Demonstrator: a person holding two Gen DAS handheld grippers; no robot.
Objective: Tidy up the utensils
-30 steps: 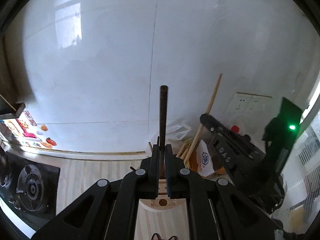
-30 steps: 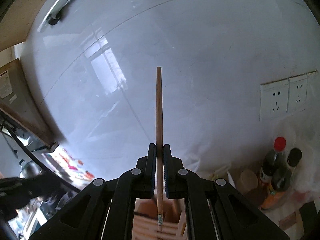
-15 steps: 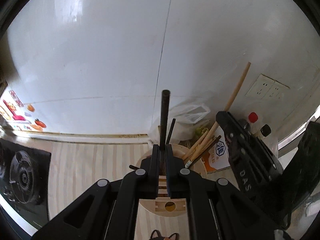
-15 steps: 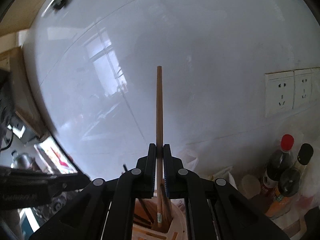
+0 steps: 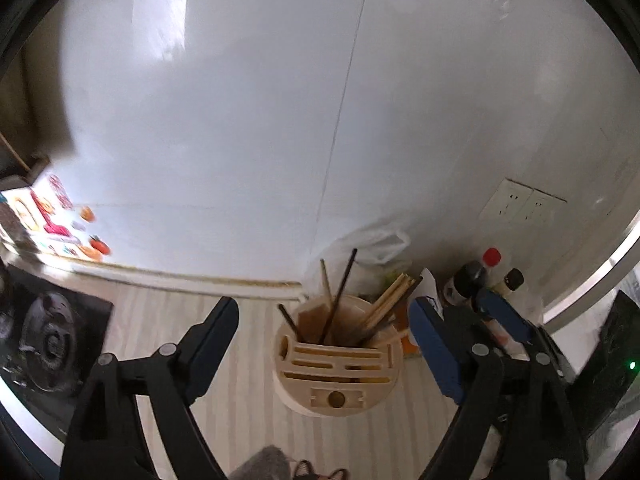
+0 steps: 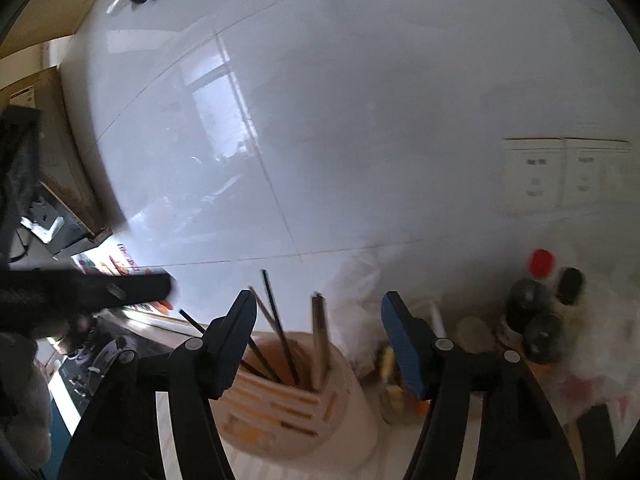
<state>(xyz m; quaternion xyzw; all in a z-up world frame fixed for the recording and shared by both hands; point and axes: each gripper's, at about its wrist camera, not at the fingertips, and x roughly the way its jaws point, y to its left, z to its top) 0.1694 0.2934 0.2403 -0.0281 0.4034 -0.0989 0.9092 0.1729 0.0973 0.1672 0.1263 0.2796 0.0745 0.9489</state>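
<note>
Both released sticks: left gripper (image 5: 324, 320), right gripper (image 6: 316, 320) jaws just opened, empty; chopsticks (image 5: 340, 292) stood inside round beige slotted holder (image 5: 340, 376), 12 o'clock.

The right gripper (image 6: 318, 316) is sitting low in the middle of the frame, its jaws having just been opening; they are standing wide apart and nothing is pressing against the pads. Between and below them a round beige utensil holder (image 6: 352, 408) is standing on the counter, with dark chopsticks (image 6: 276, 320) and a wooden chopstick (image 6: 319, 336) leaning out of its top. At the left edge the left gripper (image 6: 132, 286) is reaching in, blurred. At the lower right, dark bottles (image 6: 536, 312), one red-capped, are standing near the wall. White wall tiles (image 6: 320, 120) are filling the upper frame, with power sockets (image 6: 560, 176) at the right.
</note>
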